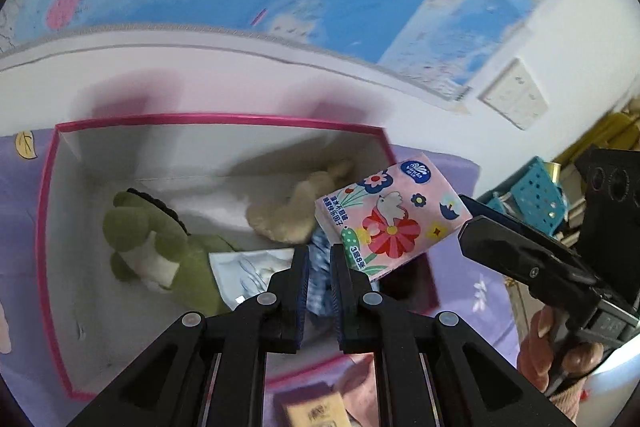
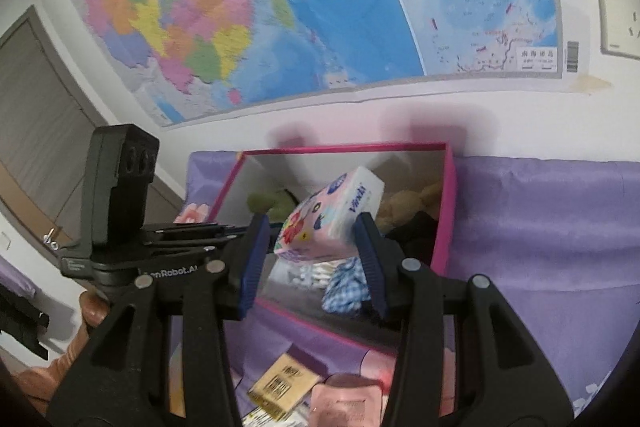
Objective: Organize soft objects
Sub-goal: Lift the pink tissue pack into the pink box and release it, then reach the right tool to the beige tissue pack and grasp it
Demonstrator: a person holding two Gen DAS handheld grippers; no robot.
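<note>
The pink floral tissue pack (image 2: 332, 217) sits tilted above the pink-rimmed box (image 2: 448, 211), its long axis slanting up and away, pinched across its width by the right gripper (image 2: 310, 259) fingers (angled downward); the left gripper (image 1: 319, 267) fingers are pressed together over the box, pointing steeply down, holding nothing.
</note>
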